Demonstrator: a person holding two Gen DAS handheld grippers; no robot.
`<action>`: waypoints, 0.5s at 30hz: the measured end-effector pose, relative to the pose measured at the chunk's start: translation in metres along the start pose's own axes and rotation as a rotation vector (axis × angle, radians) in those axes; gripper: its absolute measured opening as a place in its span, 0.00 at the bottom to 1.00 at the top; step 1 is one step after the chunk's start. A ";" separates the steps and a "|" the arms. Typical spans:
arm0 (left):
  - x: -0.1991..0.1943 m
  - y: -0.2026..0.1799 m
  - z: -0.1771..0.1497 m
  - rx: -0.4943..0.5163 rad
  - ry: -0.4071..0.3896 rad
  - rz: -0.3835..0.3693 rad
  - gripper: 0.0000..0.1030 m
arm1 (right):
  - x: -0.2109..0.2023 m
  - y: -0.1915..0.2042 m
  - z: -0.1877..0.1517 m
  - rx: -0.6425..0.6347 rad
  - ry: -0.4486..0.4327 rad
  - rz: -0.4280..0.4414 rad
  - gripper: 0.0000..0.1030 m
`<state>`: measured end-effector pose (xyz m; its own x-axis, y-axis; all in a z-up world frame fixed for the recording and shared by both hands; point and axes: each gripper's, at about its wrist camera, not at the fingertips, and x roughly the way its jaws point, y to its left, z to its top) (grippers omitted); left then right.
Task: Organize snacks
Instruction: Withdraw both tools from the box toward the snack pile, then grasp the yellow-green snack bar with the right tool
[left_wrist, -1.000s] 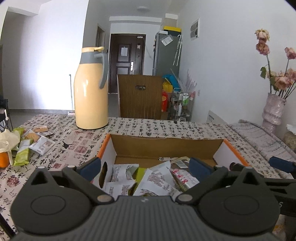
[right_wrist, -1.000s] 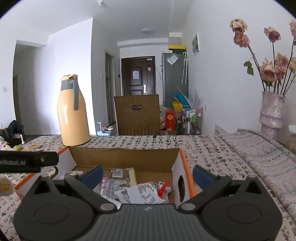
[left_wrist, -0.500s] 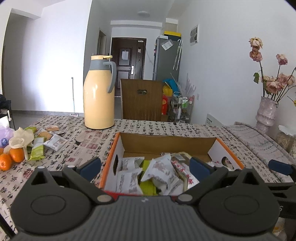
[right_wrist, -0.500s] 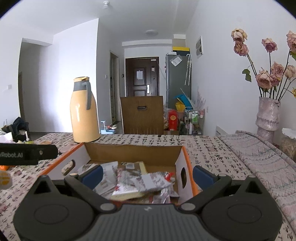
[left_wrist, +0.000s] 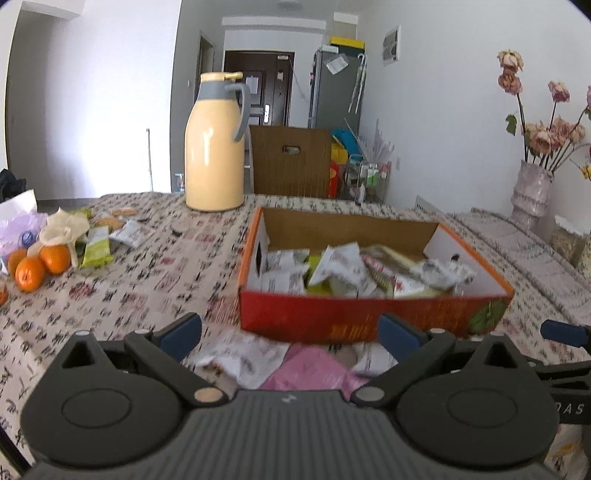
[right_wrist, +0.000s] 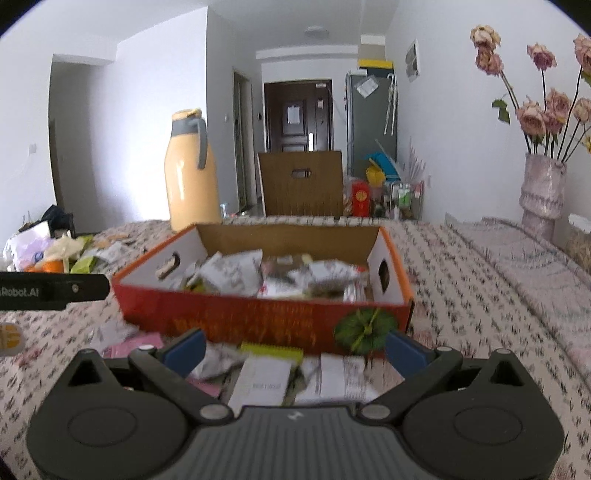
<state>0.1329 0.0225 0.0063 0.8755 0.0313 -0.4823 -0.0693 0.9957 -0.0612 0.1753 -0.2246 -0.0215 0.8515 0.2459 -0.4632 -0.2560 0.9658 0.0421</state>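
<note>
As both hand-held grippers pulled back — loose packets (right_wrist: 266, 380) appeared before box (right_wrist: 258, 317).

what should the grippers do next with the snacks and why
Probably lower the open right gripper onto the white packet lying just below its fingers. Loose packets sit on the tablecloth in front of the red box, which already holds other snacks, and neither the right nor the left gripper holds anything.
</note>
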 end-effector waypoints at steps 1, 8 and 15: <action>-0.001 0.002 -0.004 0.005 0.009 0.002 1.00 | 0.000 0.001 -0.004 0.001 0.012 0.002 1.00; -0.002 0.013 -0.033 0.022 0.066 -0.008 1.00 | 0.004 0.006 -0.030 0.005 0.098 0.009 1.00; -0.001 0.021 -0.041 0.002 0.089 -0.014 1.00 | 0.013 0.013 -0.039 0.020 0.154 0.017 0.81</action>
<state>0.1114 0.0394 -0.0303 0.8305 0.0098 -0.5570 -0.0566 0.9961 -0.0669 0.1654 -0.2119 -0.0617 0.7664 0.2481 -0.5925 -0.2592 0.9634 0.0682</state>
